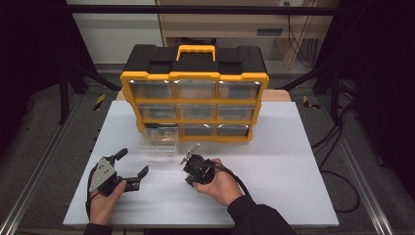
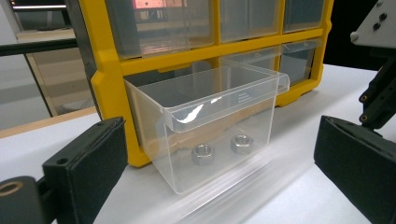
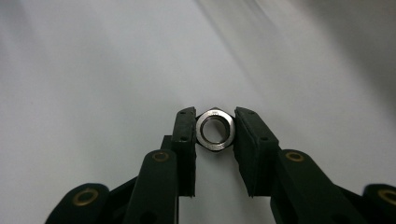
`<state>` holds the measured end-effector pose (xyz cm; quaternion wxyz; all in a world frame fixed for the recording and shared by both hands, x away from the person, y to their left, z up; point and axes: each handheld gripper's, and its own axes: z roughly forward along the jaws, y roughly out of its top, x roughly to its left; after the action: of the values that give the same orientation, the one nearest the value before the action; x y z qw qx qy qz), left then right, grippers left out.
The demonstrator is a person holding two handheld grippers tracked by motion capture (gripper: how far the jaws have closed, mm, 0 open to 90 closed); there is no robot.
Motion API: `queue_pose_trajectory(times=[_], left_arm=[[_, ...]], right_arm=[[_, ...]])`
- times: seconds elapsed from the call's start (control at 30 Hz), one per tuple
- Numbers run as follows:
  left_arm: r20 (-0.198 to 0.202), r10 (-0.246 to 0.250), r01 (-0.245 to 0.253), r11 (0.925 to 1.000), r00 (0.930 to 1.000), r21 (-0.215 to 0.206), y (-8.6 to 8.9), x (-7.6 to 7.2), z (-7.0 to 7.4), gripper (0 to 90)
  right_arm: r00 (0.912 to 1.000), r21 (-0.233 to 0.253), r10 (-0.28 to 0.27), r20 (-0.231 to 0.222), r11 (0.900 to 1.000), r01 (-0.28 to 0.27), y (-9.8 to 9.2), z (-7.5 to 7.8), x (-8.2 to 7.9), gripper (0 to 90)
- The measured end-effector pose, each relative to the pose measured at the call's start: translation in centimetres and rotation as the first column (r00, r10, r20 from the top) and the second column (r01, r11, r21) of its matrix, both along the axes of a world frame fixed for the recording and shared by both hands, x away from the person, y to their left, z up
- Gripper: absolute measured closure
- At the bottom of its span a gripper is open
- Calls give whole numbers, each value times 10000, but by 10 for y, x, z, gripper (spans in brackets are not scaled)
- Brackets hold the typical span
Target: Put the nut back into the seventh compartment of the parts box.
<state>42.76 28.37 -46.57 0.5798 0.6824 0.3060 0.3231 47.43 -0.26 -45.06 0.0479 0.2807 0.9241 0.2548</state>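
A steel hex nut (image 3: 214, 130) is clamped between the two black jaws of my right gripper (image 3: 214, 131), just above the white table. In the high view that right gripper (image 1: 192, 172) is held at the table's middle, pointing down. A clear plastic drawer (image 2: 212, 123) stands pulled out in front of the yellow and black organizer (image 1: 195, 93), with two hex nuts (image 2: 203, 154) on its floor. In the high view the drawer (image 1: 159, 138) sits at the cabinet's lower left. My left gripper (image 1: 133, 162) rests wide open at the left front, aimed at the drawer, nothing between its pads (image 2: 86, 172).
The organizer has a yellow handle (image 1: 196, 50) and several clear drawers, and stands at the back of the white table (image 1: 274, 171). Metal frame rails (image 1: 39, 166) run along both sides. Cables (image 1: 337, 147) lie on the floor to the right.
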Motion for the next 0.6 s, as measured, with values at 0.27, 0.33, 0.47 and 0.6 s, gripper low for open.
queue_pose_trajectory(times=[0.27, 0.33, 0.47, 0.6], left_arm=[[2, 6, -6, 10000, 10000, 9, 0, 0, 0, 26], [2, 5, -5, 10000, 10000, 12, 0, 0, 0, 26], [11, 6, -6, 10000, 10000, 8, 0, 0, 0, 26], [19, 14, -14, 10000, 10000, -3, 0, 0, 0, 26]], right_arm=[[9990, 363, -101, 446, 9993, 85, -8, 8, 2, 698], [9985, 389, -115, 535, 9992, 94, -10, 9, 2, 698], [9976, 539, -161, 670, 9985, 125, -13, 11, 3, 698], [9967, 797, -392, 709, 9963, 335, -15, 14, 4, 699]])
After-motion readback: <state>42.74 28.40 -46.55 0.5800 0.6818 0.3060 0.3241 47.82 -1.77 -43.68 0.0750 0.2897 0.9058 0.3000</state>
